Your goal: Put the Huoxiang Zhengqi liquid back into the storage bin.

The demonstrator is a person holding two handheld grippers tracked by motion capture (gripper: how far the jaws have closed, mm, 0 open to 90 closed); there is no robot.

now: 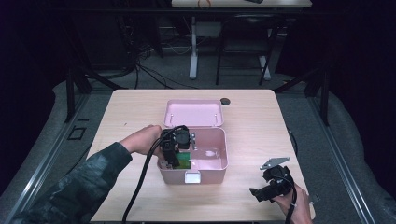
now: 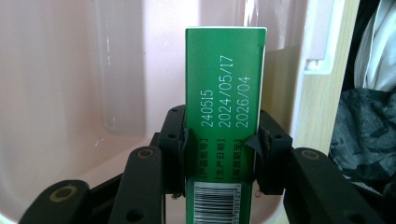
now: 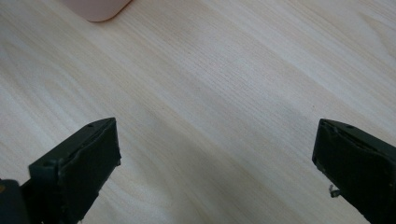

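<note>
Left tool [image 2: 219,156] clamped on slim green cardboard carton [image 2: 224,102], inside open pink plastic box [image 1: 219,161]. Light, crushable; grip narrow sides gently. Right tool [image 3: 215,163] wide, above wooden bench [image 3: 224,84].

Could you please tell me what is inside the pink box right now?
The green carton, clamped by the left hand-held gripper, is in the pink box. The floor beneath them is hidden.

Your high view looks forward and down on the whole table [image 1: 261,126]. Your left gripper view sits close inside the pink box [image 2: 60,84], also seen from above; your right gripper view skims bare tabletop, probably catching that box's corner
</note>
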